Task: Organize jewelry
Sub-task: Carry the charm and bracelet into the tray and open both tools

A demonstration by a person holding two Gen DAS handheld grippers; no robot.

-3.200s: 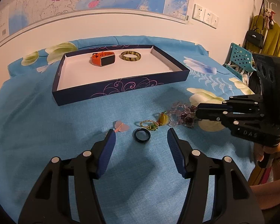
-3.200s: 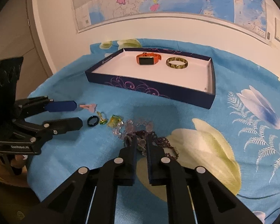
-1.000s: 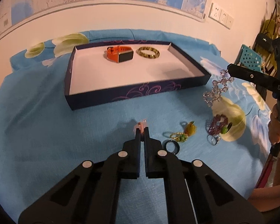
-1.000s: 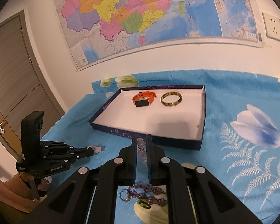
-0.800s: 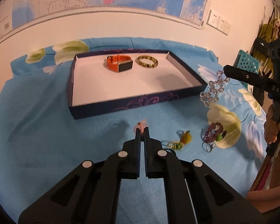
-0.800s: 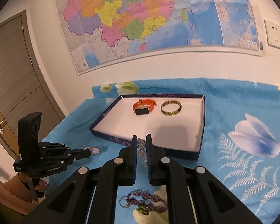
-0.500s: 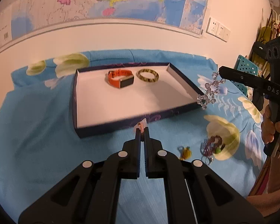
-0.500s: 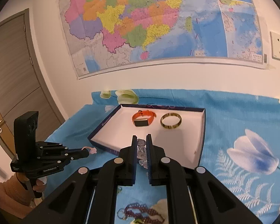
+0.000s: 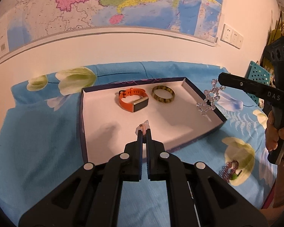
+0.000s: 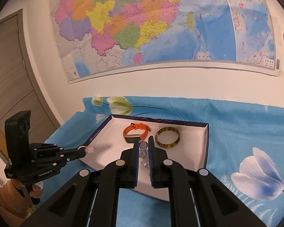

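Both tongs had been carried from the bed up over the box [image 9: 206, 132], left tongs [image 9: 144, 132] clamped on a pink trinket [image 9: 144, 124], right tongs [image 10: 143, 147] on a clear bead bracelet [image 9: 208, 102], so release was judged next.

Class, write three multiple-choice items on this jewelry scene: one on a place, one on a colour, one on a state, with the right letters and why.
1. Where does the green patterned bangle lie?
A. in the box
B. on the cloth
C. in a gripper

2. What colour is the watch strap?
A. black
B. orange
C. white

3. What is the right gripper doing?
A. standing open and empty
B. gripping the watch
C. gripping a clear bead bracelet

Answers: 1 A, it rests on the box's white floor beside the watch. 2 B, the band is plainly orange. 3 C, clear beads hang from its closed fingers.
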